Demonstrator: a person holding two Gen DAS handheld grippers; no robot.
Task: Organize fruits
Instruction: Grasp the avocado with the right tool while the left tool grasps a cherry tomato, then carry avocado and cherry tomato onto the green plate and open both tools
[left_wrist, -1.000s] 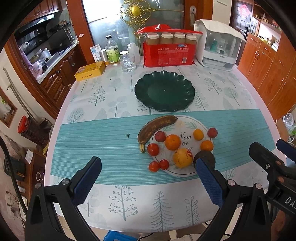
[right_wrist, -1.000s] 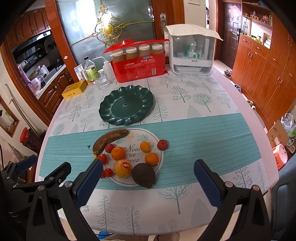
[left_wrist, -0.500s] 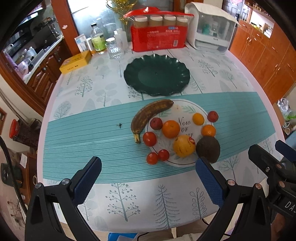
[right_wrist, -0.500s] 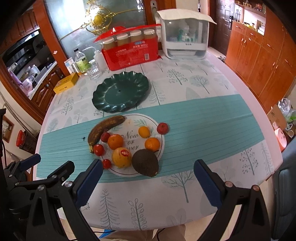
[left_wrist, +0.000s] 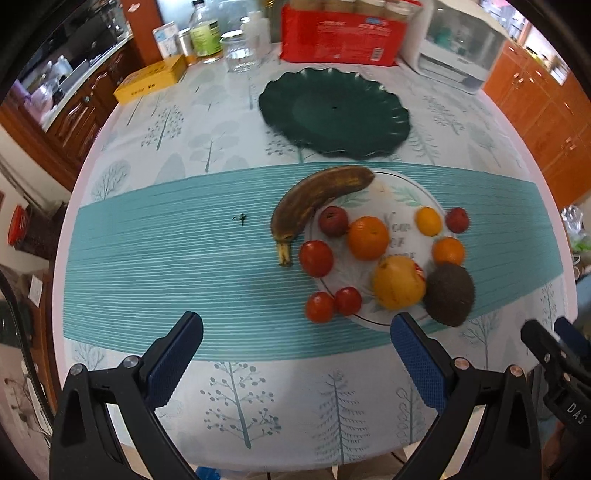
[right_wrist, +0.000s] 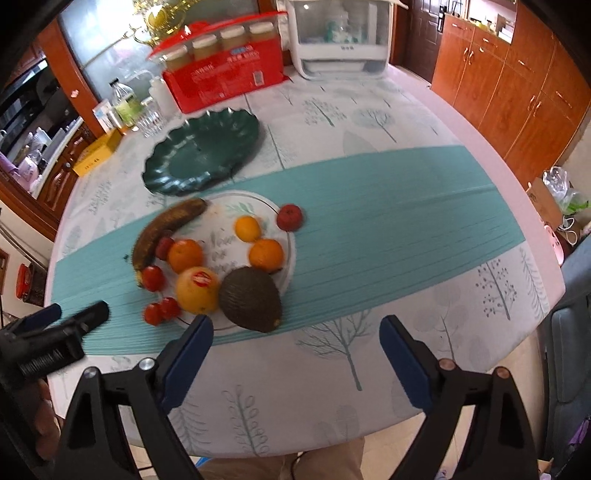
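Fruits lie on a round white placemat (left_wrist: 402, 192) (right_wrist: 258, 203): a brown banana (left_wrist: 317, 195) (right_wrist: 166, 229), oranges (left_wrist: 367, 238) (right_wrist: 266, 254), a yellow stickered fruit (left_wrist: 399, 282) (right_wrist: 197, 290), a dark avocado (left_wrist: 448, 295) (right_wrist: 251, 299) and small red fruits (left_wrist: 316, 258) (right_wrist: 290, 218). An empty dark green plate (left_wrist: 334, 110) (right_wrist: 203, 151) sits behind them. My left gripper (left_wrist: 295, 358) is open and empty, near the table's front edge, in front of the fruits. My right gripper (right_wrist: 295, 354) is open and empty, just in front of the avocado.
At the table's far side stand a red box of jars (left_wrist: 336, 33) (right_wrist: 221, 70), a white appliance (left_wrist: 458, 48) (right_wrist: 336, 37), bottles and a glass (left_wrist: 240, 55) (right_wrist: 149, 118), and a yellow box (left_wrist: 151, 77) (right_wrist: 98, 153). Wooden cabinets (right_wrist: 517, 85) stand to the right.
Both grippers have moved forward and down toward the fruits, which now appear larger and closer. Both stay open. Nothing on the table has moved.
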